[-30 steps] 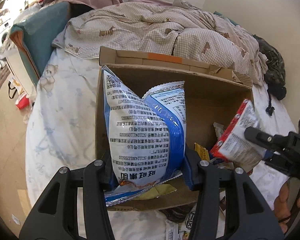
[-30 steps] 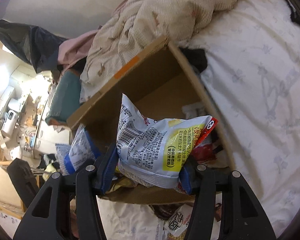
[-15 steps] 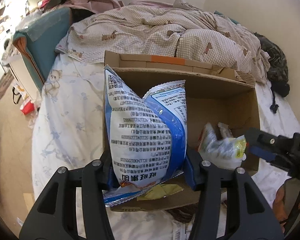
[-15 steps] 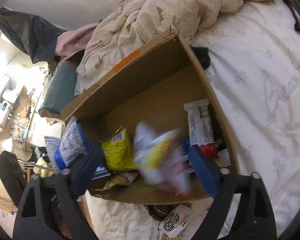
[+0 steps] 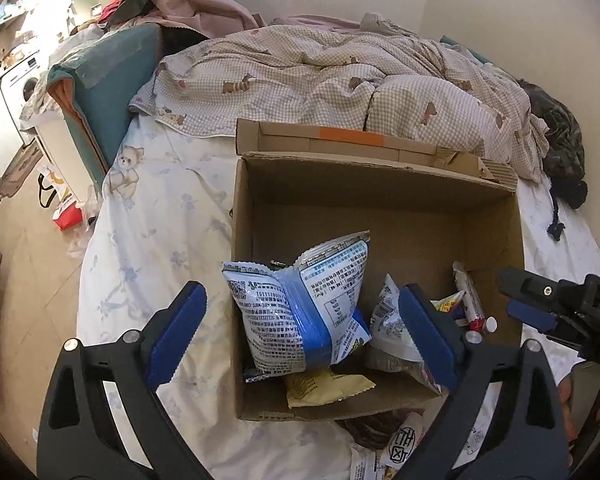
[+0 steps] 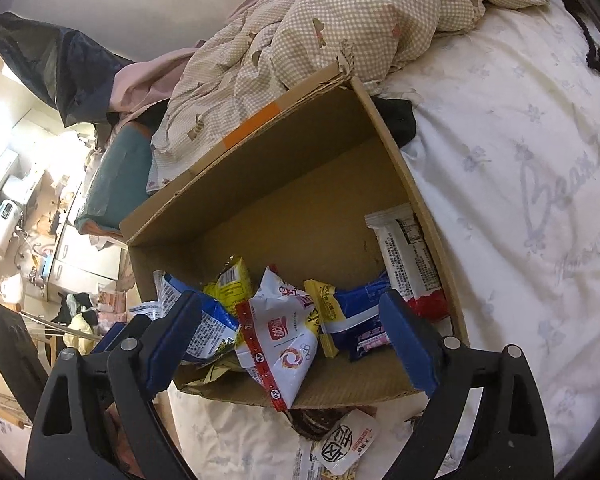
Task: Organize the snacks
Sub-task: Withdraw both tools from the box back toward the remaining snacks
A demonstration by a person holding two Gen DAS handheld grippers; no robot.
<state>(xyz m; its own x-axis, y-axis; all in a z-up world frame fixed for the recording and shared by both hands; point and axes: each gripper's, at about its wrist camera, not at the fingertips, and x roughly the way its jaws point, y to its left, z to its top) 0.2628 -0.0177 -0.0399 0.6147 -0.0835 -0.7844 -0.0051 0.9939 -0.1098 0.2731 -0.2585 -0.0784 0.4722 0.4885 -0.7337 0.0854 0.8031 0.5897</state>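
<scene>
An open cardboard box [image 5: 380,188] stands on the bed and holds several snack packs. A blue and white snack bag [image 5: 304,312] lies in its near left part, free of my fingers. My left gripper [image 5: 300,336] is open above the box's near edge. In the right wrist view the box [image 6: 300,168] holds a white and red bag [image 6: 280,344], a yellow pack [image 6: 230,284] and a white bar pack [image 6: 410,256]. My right gripper [image 6: 288,344] is open and empty above the near edge. It also shows in the left wrist view [image 5: 540,304].
A crumpled checked duvet [image 5: 340,76] lies behind the box. Loose snack packs [image 6: 348,444] lie on the white sheet [image 6: 520,200] in front of the box. The bed edge and the floor [image 5: 28,240] are to the left. A dark garment [image 5: 560,148] lies at the far right.
My right gripper opened and dropped the white and red bag into the box. Then my left gripper opened and the blue and white bag fell into the box.
</scene>
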